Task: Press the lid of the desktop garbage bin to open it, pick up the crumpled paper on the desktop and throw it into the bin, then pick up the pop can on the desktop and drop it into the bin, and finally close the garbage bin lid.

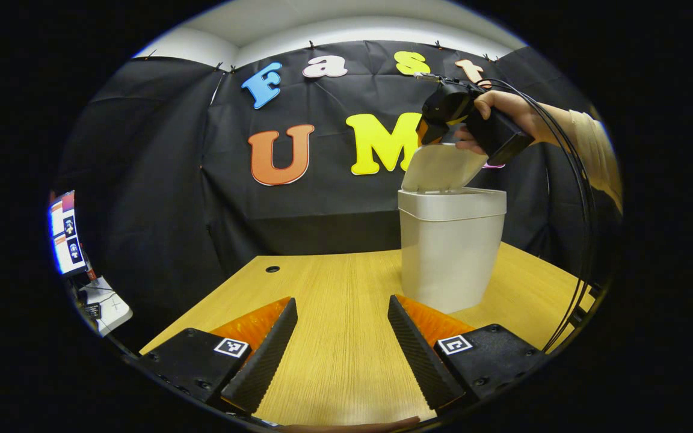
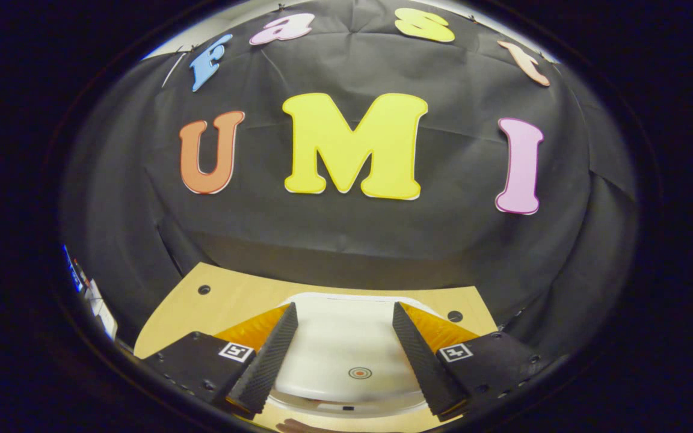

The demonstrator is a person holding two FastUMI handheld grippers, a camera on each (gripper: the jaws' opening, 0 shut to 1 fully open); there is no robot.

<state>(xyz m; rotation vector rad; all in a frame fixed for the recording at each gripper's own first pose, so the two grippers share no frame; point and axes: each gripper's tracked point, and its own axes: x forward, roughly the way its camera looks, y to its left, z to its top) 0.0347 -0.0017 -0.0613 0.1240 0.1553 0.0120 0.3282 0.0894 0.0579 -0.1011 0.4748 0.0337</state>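
On the wooden table (image 1: 322, 337): garbage bin (image 1: 450, 252), lid (image 1: 441, 168) raised, directly beneath right gripper (image 1: 428, 133); left gripper (image 1: 341, 355) near it; both grippers' fingers apart, empty.

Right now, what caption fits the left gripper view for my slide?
A hand holds the right claw above the white bin, whose lid is tilted up.

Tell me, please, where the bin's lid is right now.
In the left gripper view the lid stands tilted up over the white bin on the wooden table, just under the right gripper.
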